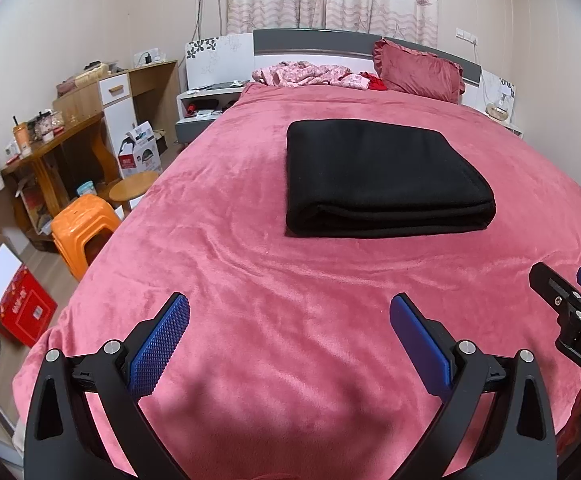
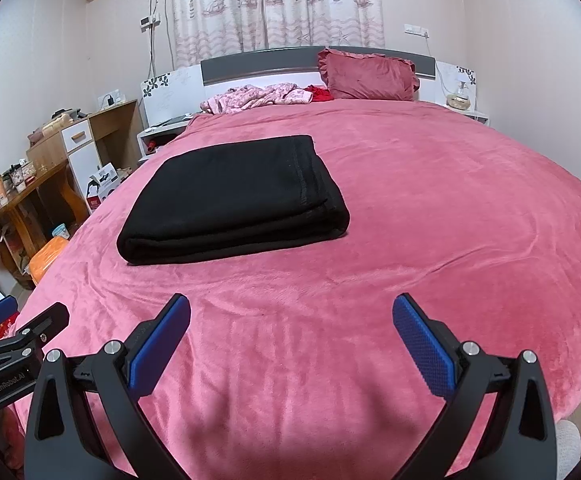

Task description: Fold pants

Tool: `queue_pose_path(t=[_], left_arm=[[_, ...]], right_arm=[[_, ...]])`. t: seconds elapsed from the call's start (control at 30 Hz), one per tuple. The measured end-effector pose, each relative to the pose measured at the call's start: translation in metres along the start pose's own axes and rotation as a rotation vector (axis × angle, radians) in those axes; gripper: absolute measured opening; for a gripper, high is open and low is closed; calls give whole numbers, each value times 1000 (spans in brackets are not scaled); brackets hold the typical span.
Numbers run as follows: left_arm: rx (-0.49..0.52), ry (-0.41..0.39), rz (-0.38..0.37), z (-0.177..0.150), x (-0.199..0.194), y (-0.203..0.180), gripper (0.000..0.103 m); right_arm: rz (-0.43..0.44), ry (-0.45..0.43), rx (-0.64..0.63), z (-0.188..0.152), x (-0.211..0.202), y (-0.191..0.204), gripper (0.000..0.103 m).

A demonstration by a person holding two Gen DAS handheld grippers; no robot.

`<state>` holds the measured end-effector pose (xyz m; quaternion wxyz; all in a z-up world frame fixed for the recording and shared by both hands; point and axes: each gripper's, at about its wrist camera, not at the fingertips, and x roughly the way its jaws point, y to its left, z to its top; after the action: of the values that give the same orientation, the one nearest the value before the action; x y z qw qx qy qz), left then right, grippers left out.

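The black pants (image 1: 382, 176) lie folded into a neat rectangle on the pink bedspread (image 1: 270, 280), in the middle of the bed. They also show in the right wrist view (image 2: 234, 200), left of centre. My left gripper (image 1: 290, 308) is open and empty, held above the bedspread well short of the pants. My right gripper (image 2: 290, 308) is open and empty too, near the bed's foot, to the right of the pants. The right gripper's fingers (image 1: 550, 280) show at the right edge of the left wrist view.
A red pillow (image 1: 418, 70) and crumpled pink clothes (image 1: 310, 74) lie at the headboard. Left of the bed stand an orange stool (image 1: 82, 228), a round wooden stool (image 1: 132, 188), a cluttered desk (image 1: 50, 148) and boxes (image 1: 22, 304).
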<state>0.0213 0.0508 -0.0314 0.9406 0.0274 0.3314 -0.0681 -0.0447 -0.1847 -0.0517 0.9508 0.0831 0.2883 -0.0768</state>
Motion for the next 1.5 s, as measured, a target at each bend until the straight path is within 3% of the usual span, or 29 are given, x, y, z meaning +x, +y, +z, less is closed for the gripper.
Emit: queue_pose_path(t=[0.73, 1.03, 1.5], left_arm=[[-21, 27, 0, -4, 4, 2, 99], [27, 23, 21, -8, 3, -8, 99], [22, 48, 27, -9, 8, -10, 99]], right_arm=[[2, 11, 3, -2, 3, -3, 101], [3, 22, 10, -3, 6, -5, 101], [1, 26, 10, -4, 7, -6, 101]])
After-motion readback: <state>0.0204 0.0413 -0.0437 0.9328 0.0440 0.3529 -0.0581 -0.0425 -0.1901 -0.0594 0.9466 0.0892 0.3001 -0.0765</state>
